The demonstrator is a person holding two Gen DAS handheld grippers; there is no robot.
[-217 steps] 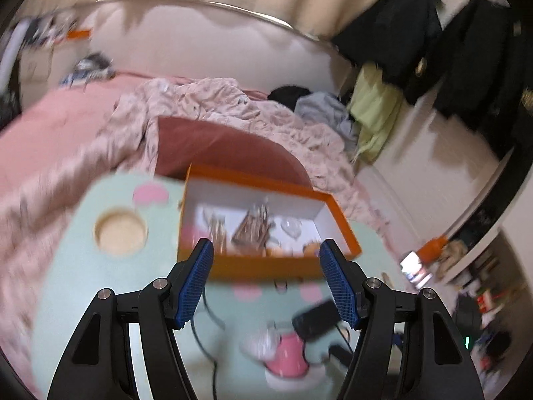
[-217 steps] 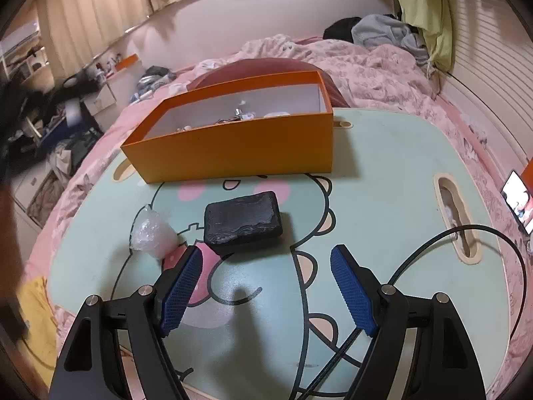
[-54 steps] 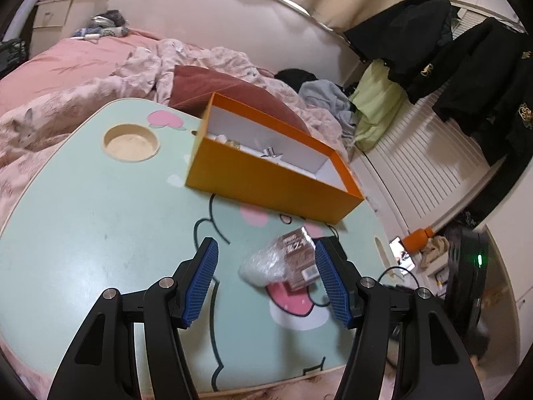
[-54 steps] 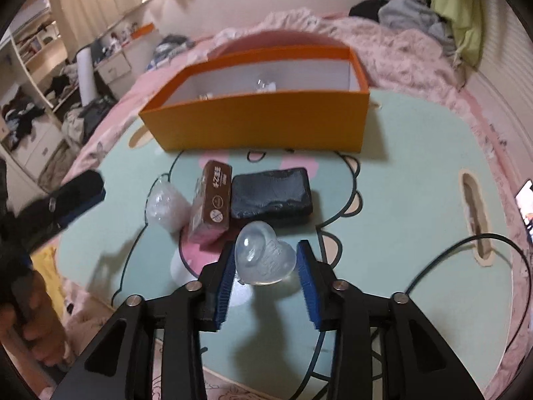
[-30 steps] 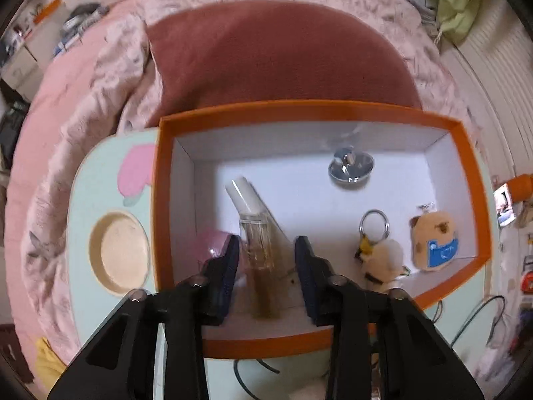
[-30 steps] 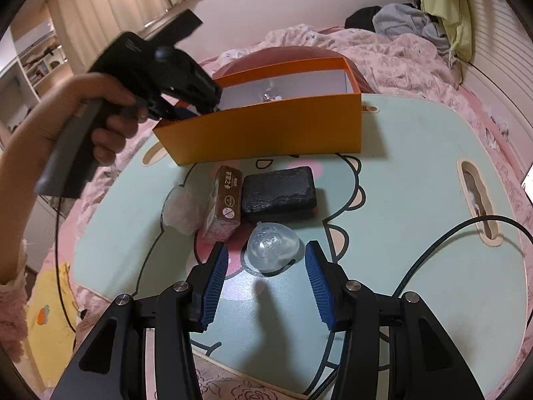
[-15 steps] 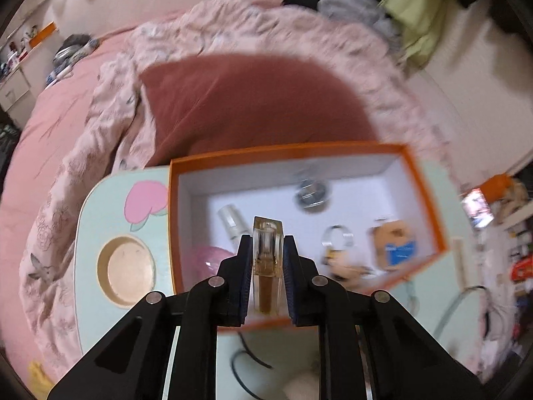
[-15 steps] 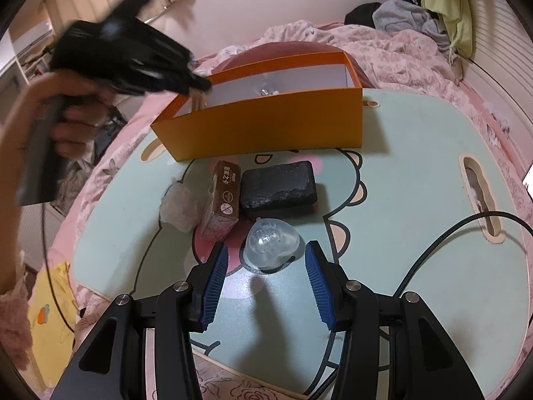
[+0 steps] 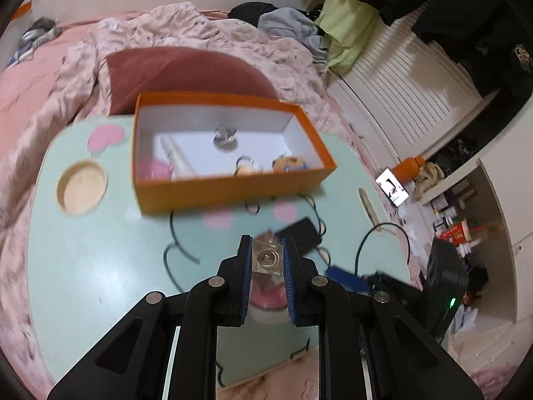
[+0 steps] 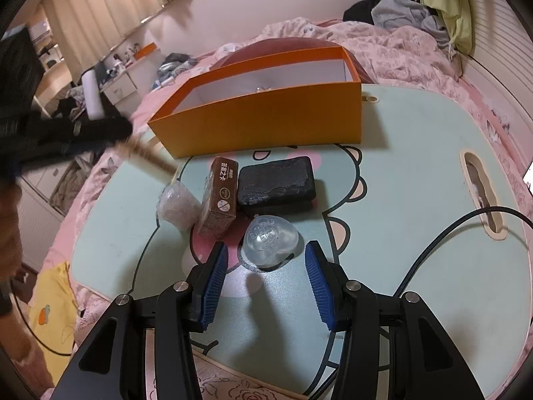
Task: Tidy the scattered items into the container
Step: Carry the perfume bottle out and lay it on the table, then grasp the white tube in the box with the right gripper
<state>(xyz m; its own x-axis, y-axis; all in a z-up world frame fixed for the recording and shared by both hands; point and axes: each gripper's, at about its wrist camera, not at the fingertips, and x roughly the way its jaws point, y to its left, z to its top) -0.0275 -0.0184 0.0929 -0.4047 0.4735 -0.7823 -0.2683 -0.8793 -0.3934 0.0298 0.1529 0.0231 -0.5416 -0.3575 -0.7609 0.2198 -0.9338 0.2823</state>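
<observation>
The left gripper (image 9: 266,260) is clamped on a small square glass bottle (image 9: 267,259) held above the table (image 9: 100,250), short of the orange cardboard box (image 9: 233,186); I judge the next move must carry it over the rim and release. The right gripper (image 10: 263,268) stands apart around a clear, rounded plastic case (image 10: 269,245) resting on the table, pads not touching.

Clear glassy bottle (image 9: 267,260) glints between the left tool's (image 9: 266,266) ribbed blue rubbery pads. Beyond it, the orange box (image 9: 213,190) looks like matt card with a white lining. Ahead of the right tool (image 10: 265,266), a glossy clear plastic shell (image 10: 269,240) sits on the smooth, faintly shiny tabletop (image 10: 416,173); the black pouch (image 10: 276,180) looks rough.
</observation>
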